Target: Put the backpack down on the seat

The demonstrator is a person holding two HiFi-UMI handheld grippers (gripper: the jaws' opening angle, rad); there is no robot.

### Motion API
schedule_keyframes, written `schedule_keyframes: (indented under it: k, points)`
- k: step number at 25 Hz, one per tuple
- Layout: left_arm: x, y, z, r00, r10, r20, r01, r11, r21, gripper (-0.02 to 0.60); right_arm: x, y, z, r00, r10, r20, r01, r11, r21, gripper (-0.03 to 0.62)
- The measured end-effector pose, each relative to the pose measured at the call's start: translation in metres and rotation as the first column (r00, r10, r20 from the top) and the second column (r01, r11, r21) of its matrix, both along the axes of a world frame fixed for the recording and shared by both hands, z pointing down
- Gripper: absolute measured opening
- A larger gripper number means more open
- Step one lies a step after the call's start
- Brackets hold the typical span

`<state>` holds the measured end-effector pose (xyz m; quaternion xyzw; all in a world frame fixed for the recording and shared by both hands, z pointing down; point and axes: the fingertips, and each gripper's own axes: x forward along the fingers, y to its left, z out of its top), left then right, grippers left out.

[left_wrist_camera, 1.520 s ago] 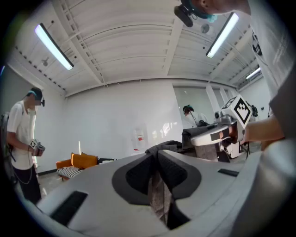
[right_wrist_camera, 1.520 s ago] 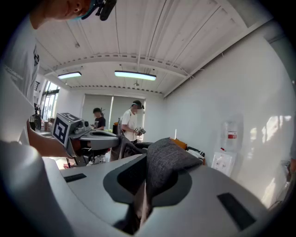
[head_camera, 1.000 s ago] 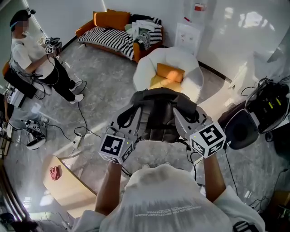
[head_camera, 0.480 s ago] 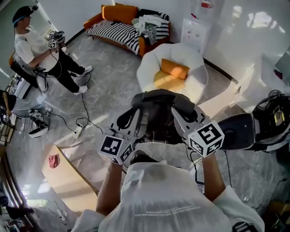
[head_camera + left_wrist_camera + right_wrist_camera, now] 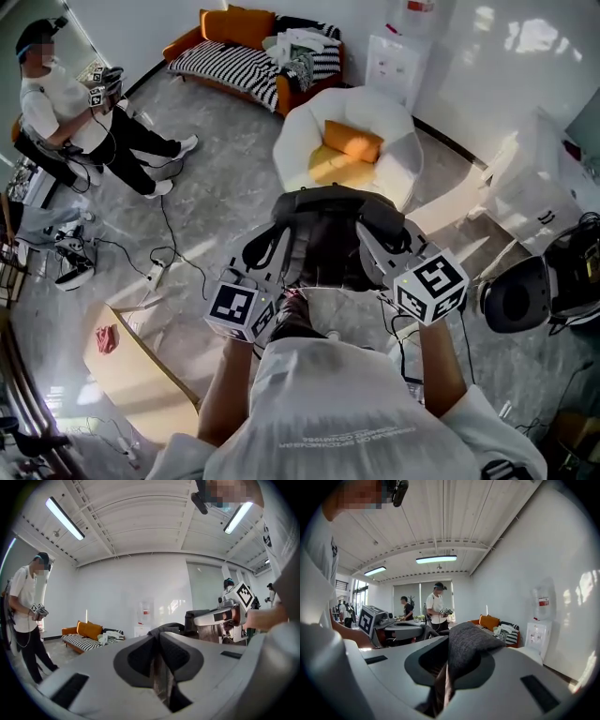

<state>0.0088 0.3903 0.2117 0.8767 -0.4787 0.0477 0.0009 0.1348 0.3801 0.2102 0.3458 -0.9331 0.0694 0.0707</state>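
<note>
A dark grey backpack point(image 5: 326, 234) hangs in the air between my two grippers, just short of a white round armchair point(image 5: 398, 169) that has an orange cushion point(image 5: 353, 142) on its seat. My left gripper point(image 5: 274, 248) is shut on the bag's left side; in the left gripper view its jaws point(image 5: 158, 641) pinch a fold of grey fabric point(image 5: 161, 672). My right gripper point(image 5: 377, 242) is shut on the right side, with a thick grey strap point(image 5: 466, 644) clamped between the jaws point(image 5: 449, 656). The bag's lower part is hidden behind the grippers.
An orange sofa with a striped cover point(image 5: 248, 61) stands at the back, a white water dispenser point(image 5: 398, 61) beside it. A person point(image 5: 66, 108) stands far left. A cardboard box point(image 5: 141, 366) and floor cables point(image 5: 169, 248) lie to my left. Black gear point(image 5: 525, 295) sits at the right.
The room has shifted a little around me as I carry the backpack; the black gear at right has slid in the view. Both grippers keep the same hold on the bag.
</note>
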Motion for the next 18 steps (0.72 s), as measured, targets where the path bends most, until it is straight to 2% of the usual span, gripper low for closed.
schedule_keyframes:
  k: [11,18]
  points:
    - [-0.003,-0.061,0.014,1.000,0.024,0.003,-0.024,1.000,-0.009,0.044,-0.003,-0.058,0.012,0.999,0.025,-0.027,-0.025,1.000,-0.011,0.031]
    - [-0.023,-0.116,0.015,0.999,0.032,-0.003,-0.032,0.999,-0.018,0.044,-0.024,-0.113,0.014,0.999,0.037,-0.017,-0.038,0.999,-0.029,0.031]
